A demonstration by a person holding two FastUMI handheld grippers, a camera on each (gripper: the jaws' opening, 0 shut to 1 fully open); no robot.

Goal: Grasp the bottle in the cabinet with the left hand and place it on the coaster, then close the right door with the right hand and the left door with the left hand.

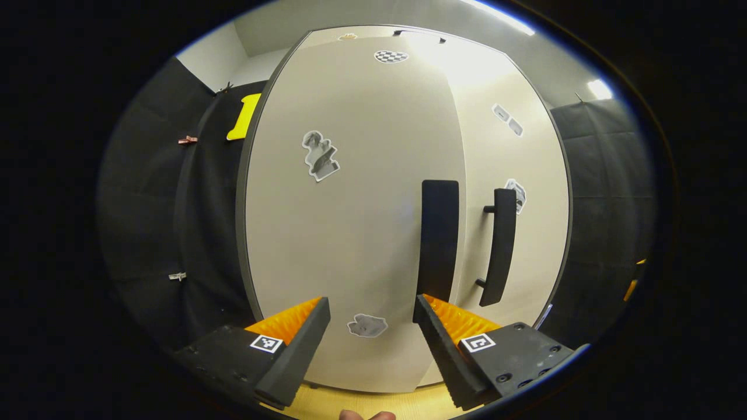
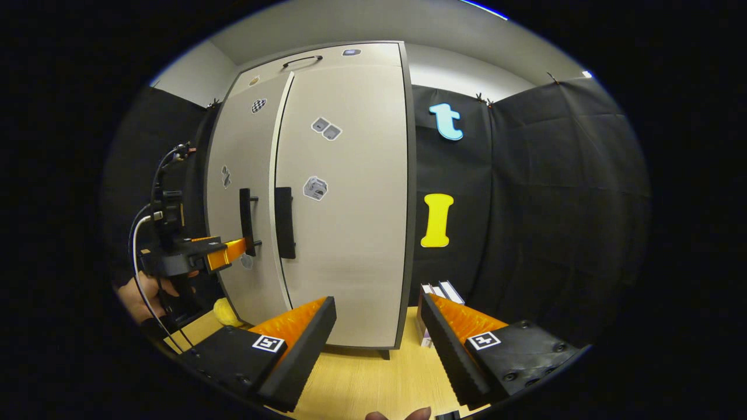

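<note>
Left gripper view: the left hand-held gripper [image 1: 372,318] faces the cabinet [image 1: 350,233] close up, its 2 fingers spread wide apart with nothing between them. Both doors look shut or very nearly so — the left door [image 1: 350,245] fills the middle, the right door [image 1: 513,175] curves away beside it. The left handle [image 1: 439,239] stands just above the gripper's right-side finger; whether they touch cannot be told. The right handle [image 1: 501,245] is just beside it. Small stickers [image 1: 320,154] dot the doors. A strip of pale wooden bench [image 1: 373,402] shows below.

Right gripper view: the right hand-held gripper [image 2: 376,324] hangs over the bench [image 2: 362,379], fingers apart and empty, well back from the cabinet [image 2: 344,204]. Farther off at left, the left hand-held gripper [image 2: 236,249], held in a hand [image 2: 143,294], has its fingertips at the left door's handle [image 2: 245,213]. The right door [image 2: 344,204] lies flat with its handle [image 2: 284,221]. A yellow thing [image 2: 224,312] sits on the bench at the cabinet's left foot — too hidden to name. The bottle and coaster cannot be made out. A small box [image 2: 435,291] stands right of the cabinet.
</note>
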